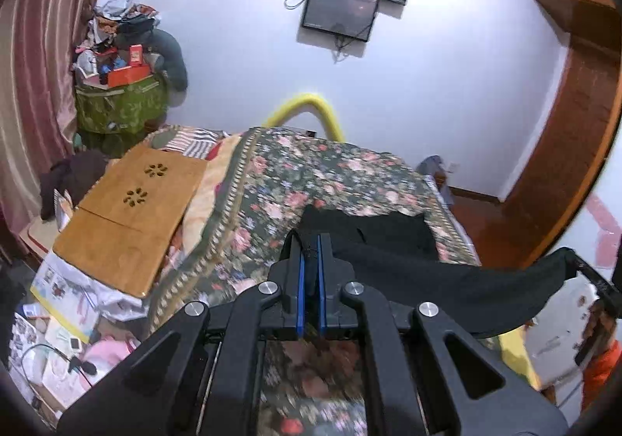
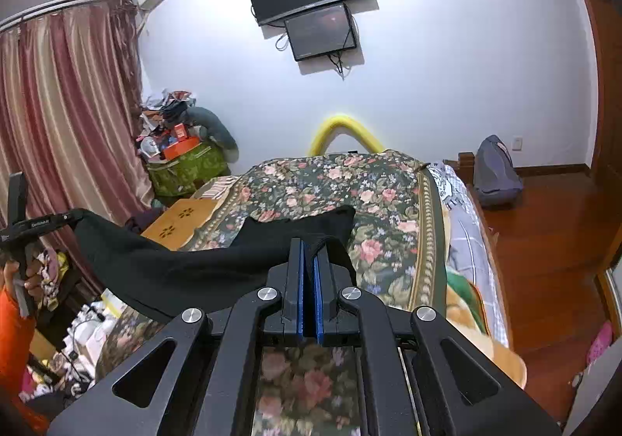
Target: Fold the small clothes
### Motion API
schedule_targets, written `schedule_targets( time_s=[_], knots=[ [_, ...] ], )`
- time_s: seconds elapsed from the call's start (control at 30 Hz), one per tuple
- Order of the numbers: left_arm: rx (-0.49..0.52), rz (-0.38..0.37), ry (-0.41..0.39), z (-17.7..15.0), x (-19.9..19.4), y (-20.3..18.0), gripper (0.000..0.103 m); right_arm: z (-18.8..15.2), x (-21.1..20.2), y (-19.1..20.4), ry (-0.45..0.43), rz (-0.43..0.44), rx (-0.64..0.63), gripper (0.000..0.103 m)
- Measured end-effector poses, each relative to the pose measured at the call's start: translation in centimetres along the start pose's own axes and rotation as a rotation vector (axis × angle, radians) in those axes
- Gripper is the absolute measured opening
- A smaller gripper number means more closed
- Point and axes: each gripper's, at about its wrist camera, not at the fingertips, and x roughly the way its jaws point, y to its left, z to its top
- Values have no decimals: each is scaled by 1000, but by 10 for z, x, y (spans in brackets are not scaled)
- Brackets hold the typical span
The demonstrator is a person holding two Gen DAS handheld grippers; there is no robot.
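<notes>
A black garment [image 1: 388, 241] hangs stretched between my two grippers above the floral bedspread [image 1: 311, 171]. My left gripper [image 1: 310, 241] is shut on one corner of it. My right gripper [image 2: 309, 245] is shut on the other corner of the garment [image 2: 175, 265]. The far part of the cloth rests on the bedspread [image 2: 369, 195]. The right gripper shows at the right edge of the left wrist view [image 1: 575, 261]. The left gripper shows at the left edge of the right wrist view [image 2: 74, 218].
A wooden lap tray [image 1: 128, 214] lies on the bed's left side. A green bin piled with clutter [image 1: 116, 101] stands by the curtain. Boxes and cables [image 1: 58, 338] crowd the floor at left. A backpack [image 2: 495, 171] sits on the wooden floor at right.
</notes>
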Motion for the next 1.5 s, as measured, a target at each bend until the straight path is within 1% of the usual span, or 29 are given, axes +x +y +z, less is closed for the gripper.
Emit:
schedule_targets(
  time_s=[0.17, 0.3, 0.4, 0.53, 0.67, 0.77, 0.83, 0.87, 0.9, 0.93, 0.97, 1.0, 1.03, 1.1, 1.13, 1.2, 1.23, 1.33, 1.4, 1.43, 1.5],
  knots=[
    [3, 82, 34, 19, 63, 4, 4, 18, 50, -12, 46, -36, 9, 4],
    [3, 133, 70, 36, 123, 11, 4, 33, 94, -23, 88, -62, 11, 4],
    [-19, 159, 111, 44, 170, 22, 4, 42, 133, -37, 123, -78, 30, 4],
    [-49, 185, 179, 46, 236, 40, 4, 48, 183, -54, 181, -74, 77, 4],
    [-37, 231, 244, 44, 303, 48, 4, 51, 236, -63, 244, -84, 88, 4],
    [-24, 239, 301, 43, 345, 50, 4, 52, 264, -72, 281, -97, 99, 4],
    [-14, 238, 349, 40, 367, 52, 6, 51, 273, -78, 301, -98, 114, 5],
    [1, 246, 363, 37, 375, 52, 8, 49, 275, -81, 316, -97, 123, 6],
    [20, 257, 370, 35, 377, 52, 17, 48, 275, -81, 326, -110, 121, 11],
    [42, 264, 368, 31, 377, 51, 33, 47, 273, -82, 330, -123, 117, 16],
    [63, 266, 366, 27, 376, 50, 44, 44, 266, -81, 328, -134, 109, 31],
    [80, 265, 359, 22, 371, 50, 62, 41, 260, -80, 318, -130, 100, 46],
    [92, 257, 344, 15, 362, 51, 67, 39, 253, -79, 302, -122, 90, 51],
    [104, 225, 337, 3, 344, 52, 67, 30, 231, -72, 285, -111, 71, 53],
    [108, 206, 350, -4, 334, 52, 67, 26, 223, -69, 291, -101, 68, 54],
    [107, 171, 383, -20, 317, 52, 68, 13, 203, -61, 299, -85, 59, 62],
    [101, 155, 397, -29, 306, 52, 69, 6, 195, -57, 300, -77, 56, 63],
    [85, 120, 420, -54, 279, 52, 76, -20, 171, -44, 316, -47, 48, 64],
    [83, 100, 432, -71, 263, 49, 76, -41, 156, -34, 327, -20, 61, 64],
    [87, 93, 443, -79, 258, 48, 76, -48, 157, -31, 332, -5, 74, 64],
    [109, 75, 466, -97, 246, 43, 76, -66, 151, -26, 333, 42, 136, 64]
  ],
)
